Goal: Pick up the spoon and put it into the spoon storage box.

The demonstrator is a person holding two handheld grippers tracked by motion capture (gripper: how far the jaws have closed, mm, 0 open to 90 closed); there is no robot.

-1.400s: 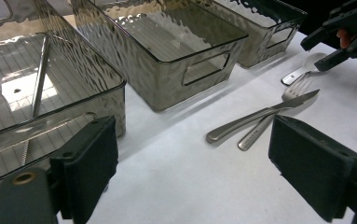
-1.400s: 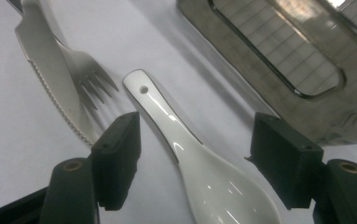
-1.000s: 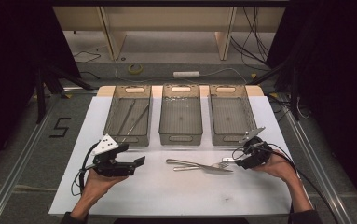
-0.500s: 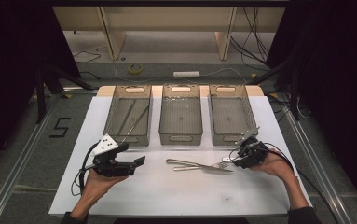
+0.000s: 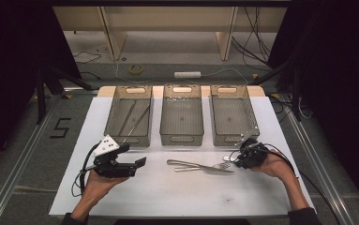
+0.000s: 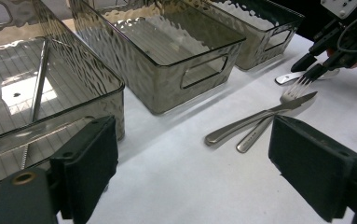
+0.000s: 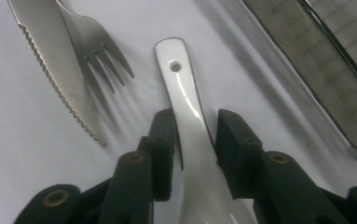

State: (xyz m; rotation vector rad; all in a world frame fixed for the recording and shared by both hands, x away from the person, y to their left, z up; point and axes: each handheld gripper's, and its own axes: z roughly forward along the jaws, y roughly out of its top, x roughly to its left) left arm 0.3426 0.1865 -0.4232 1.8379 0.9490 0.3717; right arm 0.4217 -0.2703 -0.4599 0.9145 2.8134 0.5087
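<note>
Spoon handle (image 7: 185, 98) between right tool's (image 7: 189, 154) jaws

Left gripper (image 5: 137, 164) held low, jaws spread wide — right gripper (image 7: 190, 154) nearly closed, angled down.

One mark was legible: a dark numeral "5" (image 5: 60, 127) on the grey floor (image 5: 22, 154), just off the table's left edge, up and to the left of the left gripper (image 5: 137, 165). No other text/brands/labels were readable.
</note>
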